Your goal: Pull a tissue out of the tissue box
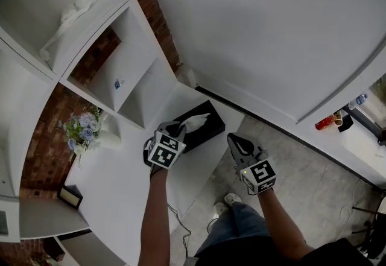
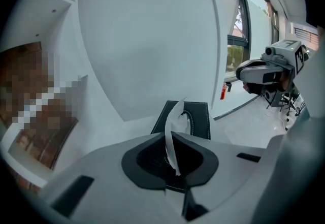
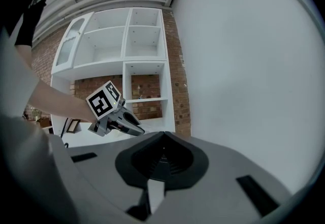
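Note:
A black tissue box (image 1: 205, 128) lies on the white table (image 1: 120, 180) near the wall. A white tissue (image 1: 194, 120) stands up from its slot. My left gripper (image 1: 180, 128) points down at the box's near end. In the left gripper view its jaws are pressed together on the tissue (image 2: 173, 134), and the box (image 2: 199, 119) lies just beyond them. My right gripper (image 1: 233, 138) hangs off the table's edge, to the right of the box and apart from it. In the right gripper view the right gripper (image 3: 162, 136) has its jaws together with nothing between them.
White shelving (image 1: 96, 47) against a brick wall stands at the left. A bunch of pale flowers (image 1: 84, 129) and a small picture frame (image 1: 70, 196) sit on the table. A curved white wall (image 1: 259, 23) rises behind the box. The person's legs stand on grey floor (image 1: 301, 180).

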`<action>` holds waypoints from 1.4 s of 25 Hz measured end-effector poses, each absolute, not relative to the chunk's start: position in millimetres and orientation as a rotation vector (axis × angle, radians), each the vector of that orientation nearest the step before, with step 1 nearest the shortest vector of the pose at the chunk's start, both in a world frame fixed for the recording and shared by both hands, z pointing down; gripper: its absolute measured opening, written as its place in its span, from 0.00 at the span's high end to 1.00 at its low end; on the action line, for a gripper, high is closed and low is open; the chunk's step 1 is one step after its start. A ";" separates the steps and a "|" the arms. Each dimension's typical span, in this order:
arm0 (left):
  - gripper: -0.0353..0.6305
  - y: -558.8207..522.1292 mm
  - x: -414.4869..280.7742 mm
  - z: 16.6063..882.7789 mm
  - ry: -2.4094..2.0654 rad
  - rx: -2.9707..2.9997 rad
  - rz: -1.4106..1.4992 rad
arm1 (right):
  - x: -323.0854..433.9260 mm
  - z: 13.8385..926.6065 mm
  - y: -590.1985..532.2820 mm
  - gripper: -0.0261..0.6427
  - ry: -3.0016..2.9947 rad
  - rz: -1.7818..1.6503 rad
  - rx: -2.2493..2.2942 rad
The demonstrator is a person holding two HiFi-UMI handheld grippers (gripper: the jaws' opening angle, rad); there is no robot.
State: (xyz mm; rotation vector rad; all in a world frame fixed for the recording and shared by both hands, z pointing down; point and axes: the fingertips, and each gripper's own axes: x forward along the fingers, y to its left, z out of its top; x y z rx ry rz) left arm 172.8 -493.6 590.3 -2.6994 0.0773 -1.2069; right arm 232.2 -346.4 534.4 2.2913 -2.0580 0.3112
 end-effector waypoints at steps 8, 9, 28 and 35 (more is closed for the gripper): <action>0.93 -495.7 173.5 585.7 0.114 -2.652 -1.165 | 233.0 533.9 -346.2 0.96 -2.059 0.309 2.294; 0.93 -495.6 173.6 584.1 0.116 -2.650 -1.157 | 232.8 533.6 -346.0 0.96 -2.058 0.310 2.294; 0.93 -494.3 172.6 522.2 0.225 -2.672 -0.966 | 225.2 512.2 -344.7 0.96 -2.084 0.247 2.278; 0.93 -493.0 166.6 492.0 0.279 -2.672 -0.906 | 220.5 499.9 -341.6 0.96 -2.112 0.208 2.270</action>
